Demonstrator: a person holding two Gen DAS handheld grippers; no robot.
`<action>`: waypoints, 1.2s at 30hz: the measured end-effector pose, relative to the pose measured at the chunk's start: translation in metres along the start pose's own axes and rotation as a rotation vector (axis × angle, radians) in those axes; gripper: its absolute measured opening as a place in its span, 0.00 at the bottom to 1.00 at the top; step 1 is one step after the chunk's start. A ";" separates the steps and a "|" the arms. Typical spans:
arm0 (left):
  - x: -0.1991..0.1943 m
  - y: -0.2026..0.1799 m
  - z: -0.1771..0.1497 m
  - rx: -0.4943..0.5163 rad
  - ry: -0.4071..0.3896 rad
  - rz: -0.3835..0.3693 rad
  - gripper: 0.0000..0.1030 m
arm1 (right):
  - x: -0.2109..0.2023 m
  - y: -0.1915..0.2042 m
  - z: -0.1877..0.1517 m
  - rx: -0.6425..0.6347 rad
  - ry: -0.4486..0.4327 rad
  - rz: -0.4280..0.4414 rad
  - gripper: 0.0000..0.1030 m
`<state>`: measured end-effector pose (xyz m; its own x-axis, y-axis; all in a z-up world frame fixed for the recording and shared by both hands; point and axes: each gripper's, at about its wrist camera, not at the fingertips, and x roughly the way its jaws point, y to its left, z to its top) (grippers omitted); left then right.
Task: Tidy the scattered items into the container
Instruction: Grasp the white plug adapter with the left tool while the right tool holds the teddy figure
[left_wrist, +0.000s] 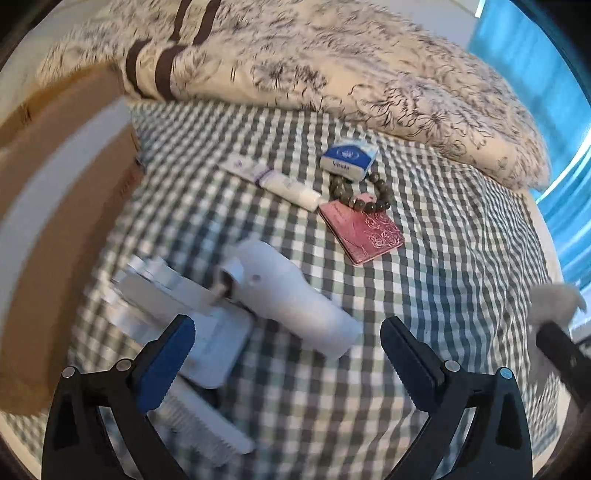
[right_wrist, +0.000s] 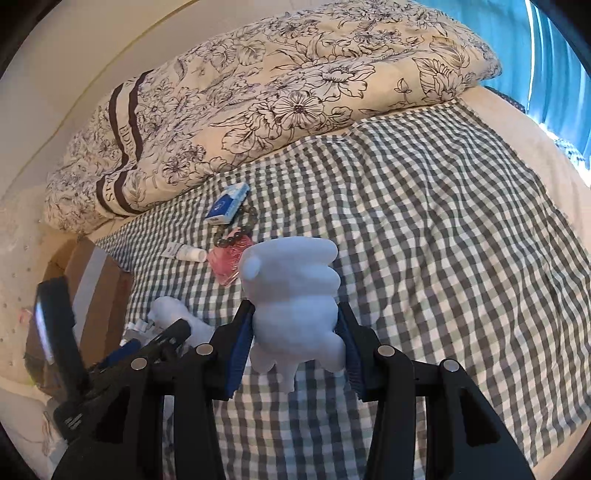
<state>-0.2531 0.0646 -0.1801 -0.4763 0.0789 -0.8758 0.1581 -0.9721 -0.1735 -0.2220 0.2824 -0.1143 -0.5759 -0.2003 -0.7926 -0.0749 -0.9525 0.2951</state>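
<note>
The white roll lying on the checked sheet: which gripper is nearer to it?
Left. The left gripper is open just short of the white roll; the right gripper, clamping a white plush toy, is farther right.

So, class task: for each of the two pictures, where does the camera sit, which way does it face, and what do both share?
Left wrist: sits on the left gripper, open, facing across the checked sheet toward the quilt.
Right wrist: sits on the right gripper, shut on a white soft toy, facing the same way.
Shared: tissue pack, bead bracelet, pink wallet, cardboard box.
</note>
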 end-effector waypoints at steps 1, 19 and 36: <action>0.007 -0.002 0.001 -0.026 0.011 0.001 1.00 | 0.002 -0.002 0.000 -0.002 0.001 -0.002 0.43; 0.003 -0.010 0.008 -0.048 -0.066 -0.056 0.32 | 0.009 -0.027 0.002 0.023 0.006 -0.019 0.43; -0.049 -0.004 -0.008 0.085 -0.106 -0.091 0.64 | -0.053 0.016 -0.037 -0.036 -0.039 0.010 0.43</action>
<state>-0.2233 0.0661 -0.1399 -0.5745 0.1485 -0.8049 0.0382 -0.9775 -0.2076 -0.1628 0.2689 -0.0874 -0.6080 -0.2013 -0.7680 -0.0403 -0.9583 0.2831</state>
